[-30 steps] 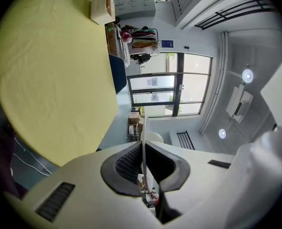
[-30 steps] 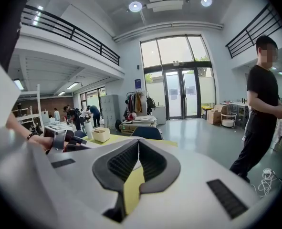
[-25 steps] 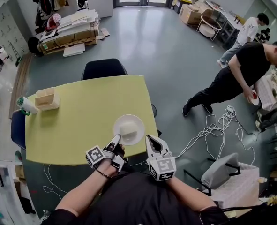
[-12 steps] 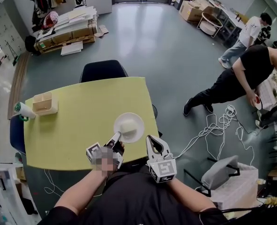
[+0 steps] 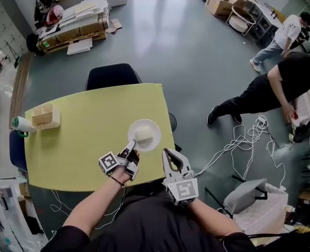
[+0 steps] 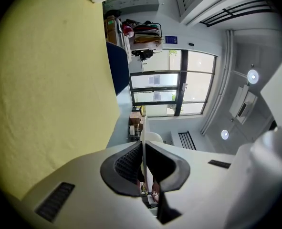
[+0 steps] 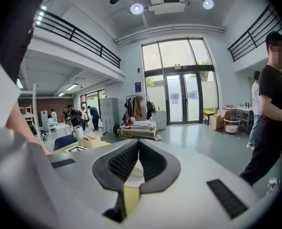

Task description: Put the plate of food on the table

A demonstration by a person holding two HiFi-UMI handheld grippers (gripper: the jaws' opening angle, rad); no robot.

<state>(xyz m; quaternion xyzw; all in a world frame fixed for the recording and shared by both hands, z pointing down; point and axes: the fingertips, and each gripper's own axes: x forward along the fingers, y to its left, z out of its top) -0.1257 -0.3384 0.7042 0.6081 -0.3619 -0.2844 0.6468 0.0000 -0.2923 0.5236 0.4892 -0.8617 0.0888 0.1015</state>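
1. The left gripper [image 5: 130,145] is clamped on the near rim of the plate [image 5: 153,128]. In the left gripper view its jaws pinch the thin white edge, seen edge-on, with hardly any gap between them.
2. The right gripper [image 5: 166,152] has its jaws closed on each other and holds nothing. It sits at the table's near right corner, just beside the plate and apart from it.
3. The plate lies level over the near right part of the yellow-green table [image 5: 81,140]. It seems to rest on the top, though the head view is too small to be sure of contact.
4. A pale mound of food [image 5: 142,136] sits in the middle of the plate.
5. At the table's far left edge stands a light wooden box [image 5: 44,115]. A white container [image 5: 18,124] with a green end lies just beside it at the table's rim.
6. A dark chair [image 5: 113,76] stands at the far side of the table.
7. On the grey floor to the right lie white cables [image 5: 238,140]. Near them a person in black [image 5: 280,85] bends forward.
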